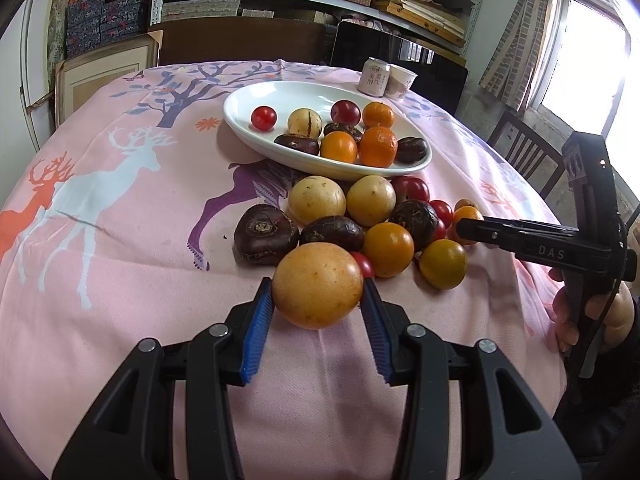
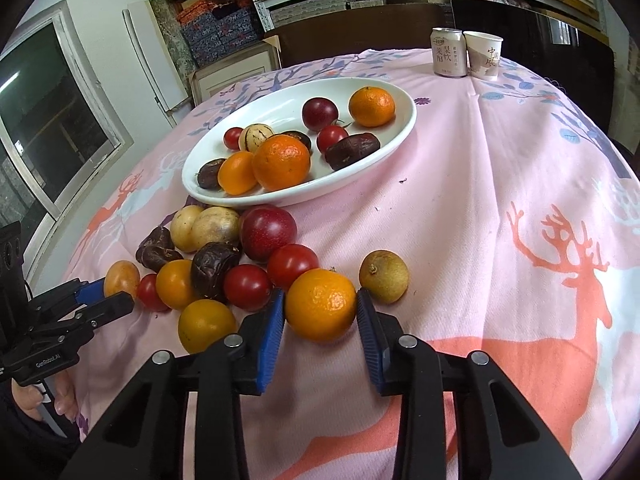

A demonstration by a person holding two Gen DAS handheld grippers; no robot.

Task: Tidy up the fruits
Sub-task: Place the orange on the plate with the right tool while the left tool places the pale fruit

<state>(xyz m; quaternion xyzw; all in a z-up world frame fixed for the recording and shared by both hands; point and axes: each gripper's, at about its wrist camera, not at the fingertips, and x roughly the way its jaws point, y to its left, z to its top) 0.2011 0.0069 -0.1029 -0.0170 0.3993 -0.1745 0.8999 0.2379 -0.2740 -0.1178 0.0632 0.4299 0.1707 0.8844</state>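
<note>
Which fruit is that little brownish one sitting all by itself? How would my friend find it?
Start at the white oval dish on the pink deer tablecloth, then come down to the loose fruit pile before it. At the pile's right end, beside the orange between the right gripper fingers, sits the brownish fruit: dull, speckled, greenish-brown, unlike its shiny neighbours.

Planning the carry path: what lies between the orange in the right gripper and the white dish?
Right wrist view: tomatoes and a dark red plum lie between orange and dish.

I see a white oval dish [image 1: 240, 120] on the pink cloth holding mandarins, cherry tomatoes, dark water chestnuts and a pale striped fruit. Near its front rim lies a loose heap: yellow passion fruit [image 1: 317, 285] nearest, mandarin [image 2: 321, 305] alongside, brownish lime-like fruit [image 2: 384, 277] just beside it.
</note>
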